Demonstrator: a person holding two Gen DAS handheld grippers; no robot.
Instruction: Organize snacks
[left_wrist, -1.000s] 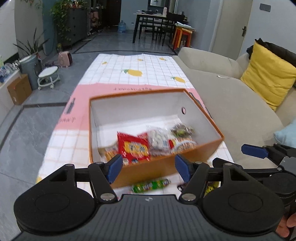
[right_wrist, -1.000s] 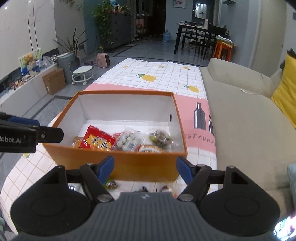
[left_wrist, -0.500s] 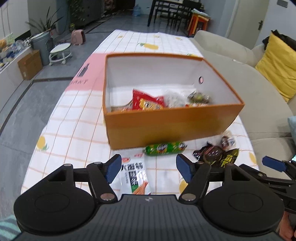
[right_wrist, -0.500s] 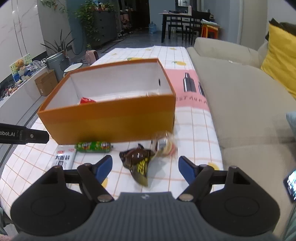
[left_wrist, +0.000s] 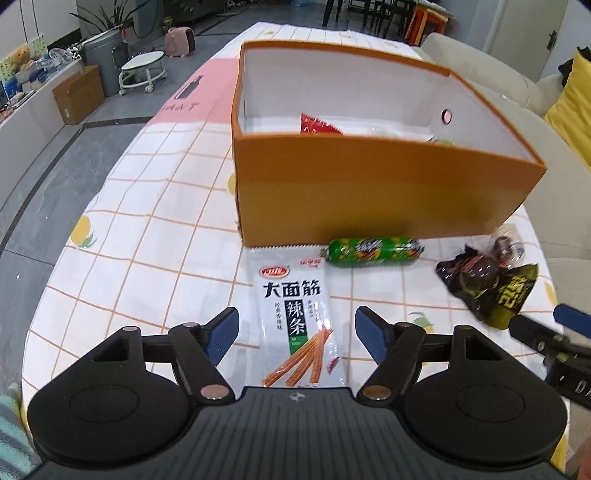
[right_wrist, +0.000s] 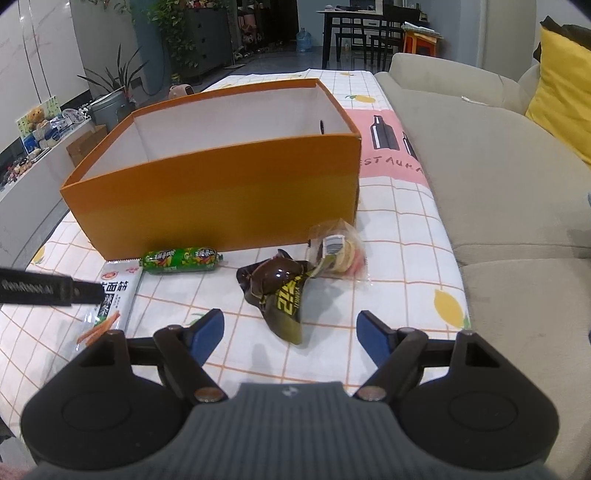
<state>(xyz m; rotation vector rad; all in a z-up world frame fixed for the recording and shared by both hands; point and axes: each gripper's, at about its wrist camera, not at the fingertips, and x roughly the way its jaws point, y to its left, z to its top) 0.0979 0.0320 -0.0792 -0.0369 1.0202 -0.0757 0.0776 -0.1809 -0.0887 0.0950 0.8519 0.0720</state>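
the left tool (left_wrist: 295, 334) hangs over the white strip packet (left_wrist: 295, 314), jaws spread and opening wider, the packet lying between them but not pinched. the right tool (right_wrist: 290, 334) is released too, poised over the dark packet (right_wrist: 280, 291), nothing gripped. both packets lie flat on the bench (left_wrist: 147, 236) just in front of the orange box (left_wrist: 369, 184), along with a green sausage (left_wrist: 373, 251) and a clear cookie pack (right_wrist: 341, 251).

risks, as judged from here: the white packet is thin and flat, so the pads may slide over the film or snag the cloth instead. the dark packet is crumpled and touches the cookie pack; a pinch there may drag both or catch only a loose corner. the two tools work close together, and the right one's finger (left_wrist: 546, 328) already shows at the edge of the left view, so a clash is possible. the box's near wall is tall; a low carry could knock it.

hard to see: the box contents are mostly hidden behind that wall, only a red wrapper (left_wrist: 317, 125) peeking. the white packet's near end is cut off by the tool body.
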